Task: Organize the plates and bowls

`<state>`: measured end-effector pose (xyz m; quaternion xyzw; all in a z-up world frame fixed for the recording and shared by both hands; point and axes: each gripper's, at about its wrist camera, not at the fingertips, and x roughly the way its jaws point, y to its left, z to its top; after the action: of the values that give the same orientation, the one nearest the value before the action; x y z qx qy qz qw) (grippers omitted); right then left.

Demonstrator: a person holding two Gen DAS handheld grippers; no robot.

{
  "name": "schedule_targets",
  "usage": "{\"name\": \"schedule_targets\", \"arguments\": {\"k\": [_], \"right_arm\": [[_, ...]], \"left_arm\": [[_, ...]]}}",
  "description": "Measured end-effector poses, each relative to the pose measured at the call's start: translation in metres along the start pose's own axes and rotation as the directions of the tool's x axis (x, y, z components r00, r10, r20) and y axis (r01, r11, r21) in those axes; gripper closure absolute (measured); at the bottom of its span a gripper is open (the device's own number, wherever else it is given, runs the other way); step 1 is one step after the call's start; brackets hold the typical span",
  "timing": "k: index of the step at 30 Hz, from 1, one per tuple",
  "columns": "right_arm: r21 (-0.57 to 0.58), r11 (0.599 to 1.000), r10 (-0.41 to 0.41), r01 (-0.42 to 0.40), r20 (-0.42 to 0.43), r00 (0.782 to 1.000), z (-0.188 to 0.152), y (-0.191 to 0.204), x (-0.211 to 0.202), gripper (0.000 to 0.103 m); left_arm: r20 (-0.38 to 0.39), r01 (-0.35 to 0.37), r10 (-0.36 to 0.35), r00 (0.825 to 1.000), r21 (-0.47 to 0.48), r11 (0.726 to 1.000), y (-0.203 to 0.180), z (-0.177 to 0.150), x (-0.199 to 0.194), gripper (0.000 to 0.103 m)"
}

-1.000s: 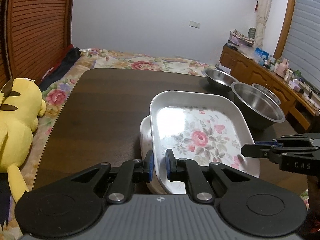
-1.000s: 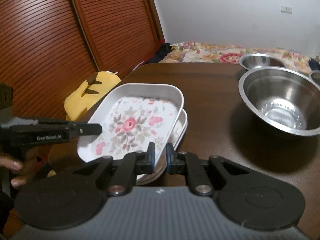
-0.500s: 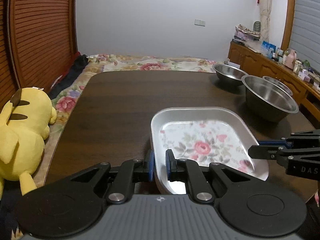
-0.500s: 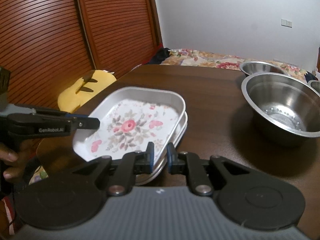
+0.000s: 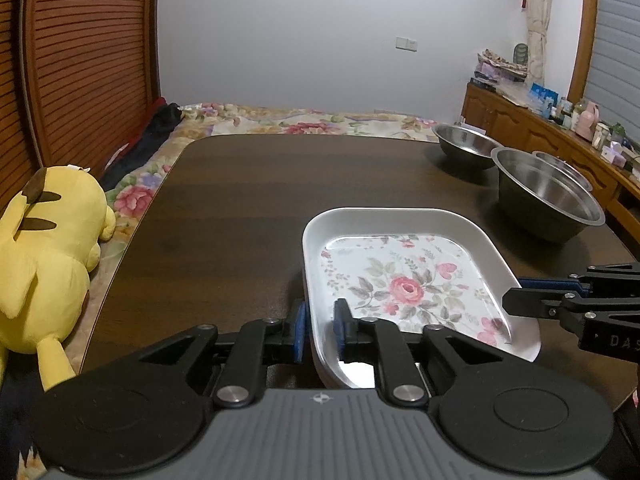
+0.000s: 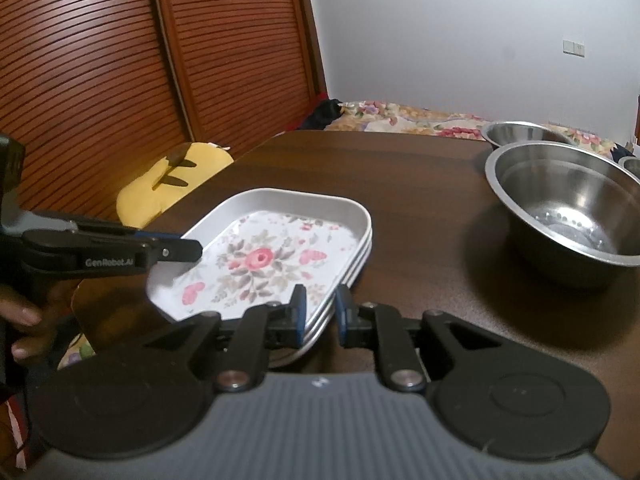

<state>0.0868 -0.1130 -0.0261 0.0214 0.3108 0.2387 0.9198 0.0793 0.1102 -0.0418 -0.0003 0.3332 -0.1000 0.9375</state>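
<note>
Two hand-held grippers frame a floral plate [image 5: 404,280] that sits on top of a short stack of like plates near the front edge of a dark wooden table [image 5: 248,208]. We see the left gripper [image 5: 320,330] with its blue pads narrowly parted astride the plate's left rim, wall between them; whether the pads actually press the rim we cannot tell. The right gripper [image 6: 320,314] straddles the opposite rim the same way, narrowly parted, with visible space on either side of the stack's edge.

We judge the plate stiff, light and glossy, so likely slippery under the pads and liable to chip or clatter if dropped. Its raised rim is the natural place to take hold, one side in each gripper.

Three steel bowls stand well apart from the plates toward the table's far right: a large bowl [image 6: 568,204], a smaller bowl [image 6: 524,132] behind it, and a third bowl [image 5: 560,160] partly hidden. Those whose insides show hold nothing. A yellow plush toy [image 5: 44,256] lies off the table's left side.
</note>
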Motion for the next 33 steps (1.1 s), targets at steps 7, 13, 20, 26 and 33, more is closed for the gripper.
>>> {"name": "schedule_targets", "arguments": {"k": [7,13,20,26,33], "right_arm": [[-0.001,1.000,-0.001,0.001,0.002,1.000,0.003,0.001,-0.001,0.085],[0.005,1.000,-0.015,0.014,0.052,0.999,0.013,-0.005,-0.018,0.085],[0.034,0.998,-0.053,0.049,0.118,0.992,0.025,-0.024,-0.038,0.060],[0.066,0.995,-0.090,0.081,0.158,0.983,0.030,-0.049,-0.051,0.041],[0.110,0.990,-0.107,0.087,0.193,0.975,0.033,-0.078,-0.067,0.007]], "left_arm": [[0.030,0.007,-0.007,1.000,-0.002,1.000,-0.002,0.004,-0.007,0.063],[0.071,0.028,-0.028,0.997,0.003,1.000,-0.010,0.012,-0.017,0.048],[0.110,0.049,-0.051,0.993,0.028,0.998,-0.028,0.024,-0.020,0.025],[0.125,0.074,-0.081,0.989,0.060,0.995,-0.047,0.034,-0.017,0.017],[0.158,0.108,-0.121,0.980,0.089,0.990,-0.071,0.046,-0.015,0.009]]}}
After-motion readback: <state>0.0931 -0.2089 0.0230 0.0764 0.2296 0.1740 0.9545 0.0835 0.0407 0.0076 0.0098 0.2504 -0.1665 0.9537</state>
